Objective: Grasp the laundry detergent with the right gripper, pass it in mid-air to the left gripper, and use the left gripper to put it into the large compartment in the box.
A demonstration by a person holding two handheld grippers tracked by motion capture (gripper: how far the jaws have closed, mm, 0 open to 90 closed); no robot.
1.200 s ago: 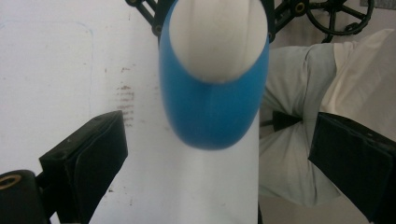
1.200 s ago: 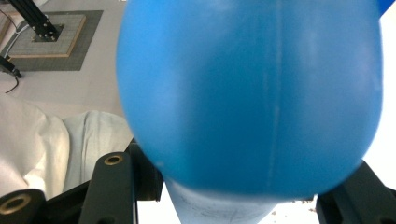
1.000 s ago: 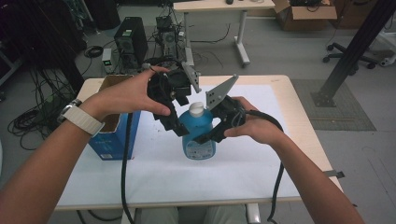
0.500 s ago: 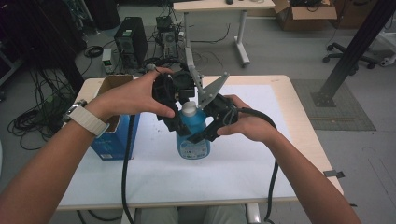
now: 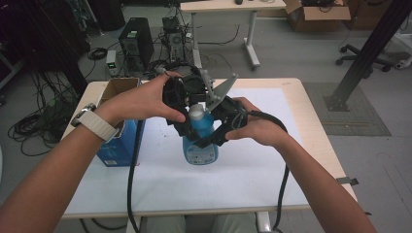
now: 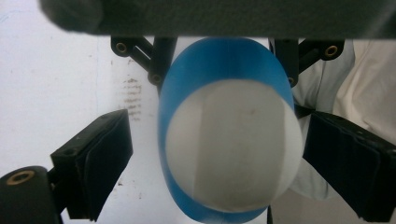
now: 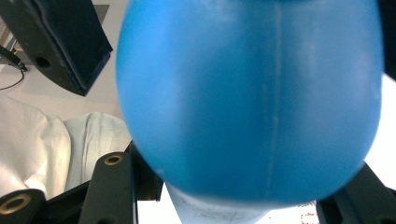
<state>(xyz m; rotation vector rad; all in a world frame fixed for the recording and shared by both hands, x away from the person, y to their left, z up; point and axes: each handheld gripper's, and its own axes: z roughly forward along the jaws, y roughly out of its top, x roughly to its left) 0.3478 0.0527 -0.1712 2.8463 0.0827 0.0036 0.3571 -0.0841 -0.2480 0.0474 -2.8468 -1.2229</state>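
A blue bottle (image 5: 199, 141) with a white cap (image 5: 196, 112) stands upright mid-table on the white mat (image 5: 243, 165), and an open blue box (image 5: 118, 127) sits at the left edge, its contents too dark to make out. The left gripper (image 5: 187, 109) hangs over the cap with its jaws spread to either side and apart from it, while the right gripper (image 5: 221, 128) seems to press on the bottle's shoulders, though I cannot tell how wide its jaws stand. Beyond the table (image 5: 311, 131) lie cables, a computer tower (image 5: 133, 43), a desk and a cardboard box (image 5: 318, 8) on the grey floor.

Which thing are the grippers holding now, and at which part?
The blue bottle is between the right gripper's jaws at its upper body. The left gripper is open around the cap, not touching it.
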